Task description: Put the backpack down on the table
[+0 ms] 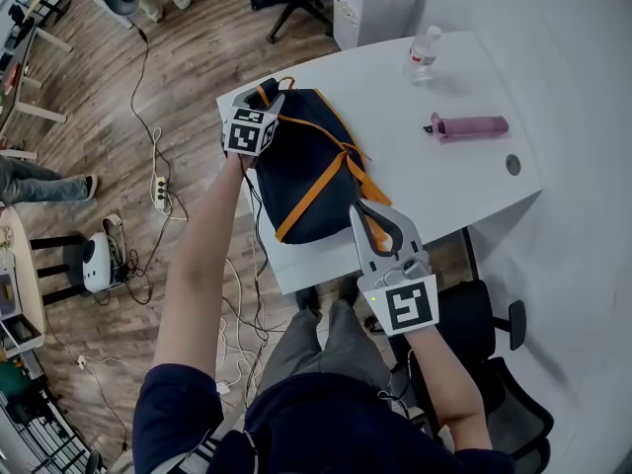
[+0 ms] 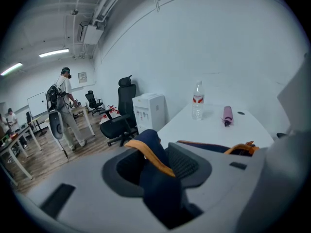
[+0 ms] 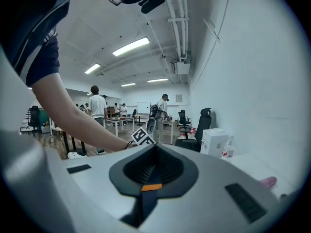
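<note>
The white rounded surface [image 1: 444, 176] carries the navy fabric backpack with orange straps [image 1: 306, 166], which lies flat near the near-left corner. Its lower end comes close to the near edge. Its long axis runs away from the person, slanting a little from near-right to far-left.

The two grippers sit at opposite ends of that axis. The left gripper [image 1: 275, 97] is at the far end, at the top of the pack. The right gripper [image 1: 367, 215] is at the near end, on the pack's right flank, so the bag lies ahead of it and to its left.

In the left gripper view, a fold of navy cloth edged in orange [image 2: 155, 174] stands up between the jaws. They are partly apart and seem not to pinch it, though the wide lens makes that hard to be sure of. In the right gripper view, the jaws are closed together on a navy strap with an orange band [image 3: 146, 198].

With the pack apparently bearing its own weight, the right grip looks like the one left to release. Each gripper would then back away along its own line, outward from its end of the bag, so the cloth is not dragged.

Further off are a mauve rolled pouch [image 1: 469, 125] and a clear plastic bottle [image 1: 423, 55], both well apart from the pack.
</note>
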`<state>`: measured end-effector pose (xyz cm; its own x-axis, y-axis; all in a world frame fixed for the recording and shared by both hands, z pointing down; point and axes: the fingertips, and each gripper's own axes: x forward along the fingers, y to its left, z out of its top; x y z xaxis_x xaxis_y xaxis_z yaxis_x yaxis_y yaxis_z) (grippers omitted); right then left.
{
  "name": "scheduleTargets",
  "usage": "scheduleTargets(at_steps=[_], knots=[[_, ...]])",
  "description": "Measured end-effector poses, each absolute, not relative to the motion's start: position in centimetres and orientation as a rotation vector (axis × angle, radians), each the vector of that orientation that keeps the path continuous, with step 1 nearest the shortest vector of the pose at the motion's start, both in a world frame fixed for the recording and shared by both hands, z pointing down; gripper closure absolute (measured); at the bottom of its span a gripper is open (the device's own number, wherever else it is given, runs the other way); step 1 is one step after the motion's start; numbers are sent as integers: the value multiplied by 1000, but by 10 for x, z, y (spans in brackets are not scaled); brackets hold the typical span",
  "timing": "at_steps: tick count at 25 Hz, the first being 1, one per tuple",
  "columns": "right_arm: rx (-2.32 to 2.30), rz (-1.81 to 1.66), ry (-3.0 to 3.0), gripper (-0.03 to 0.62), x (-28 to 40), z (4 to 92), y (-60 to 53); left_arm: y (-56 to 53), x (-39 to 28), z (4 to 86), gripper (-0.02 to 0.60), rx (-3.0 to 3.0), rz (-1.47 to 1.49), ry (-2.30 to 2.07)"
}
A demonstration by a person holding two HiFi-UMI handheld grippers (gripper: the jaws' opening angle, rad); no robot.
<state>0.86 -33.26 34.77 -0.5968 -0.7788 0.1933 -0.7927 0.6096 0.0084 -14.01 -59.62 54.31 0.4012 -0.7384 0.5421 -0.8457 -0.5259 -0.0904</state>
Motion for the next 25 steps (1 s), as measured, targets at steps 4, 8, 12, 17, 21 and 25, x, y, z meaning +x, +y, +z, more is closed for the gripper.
scheduleTargets(at_steps=[4,8,12,17,21,25], knots=[[1310,112,-2658,595,10,347,-332,-595,-142,543,349,2451,831,-1447],[1308,110,-2656,595,10,346,-332,-592,-142,545,276,2436,856,-1449],[1305,103,-2661,595,10,344,-332,-591,-145,543,211,2415,855,-1451],[1300,107,-2655,595,10,345,-332,-589,-148,546,186,2396,856,-1456],[1298,111,-2655,595,9,345,-331,-585,-152,544,169,2384,838,-1452],[1293,110,-2661,595,6,344,-332,-583,-156,537,158,2389,806,-1461]])
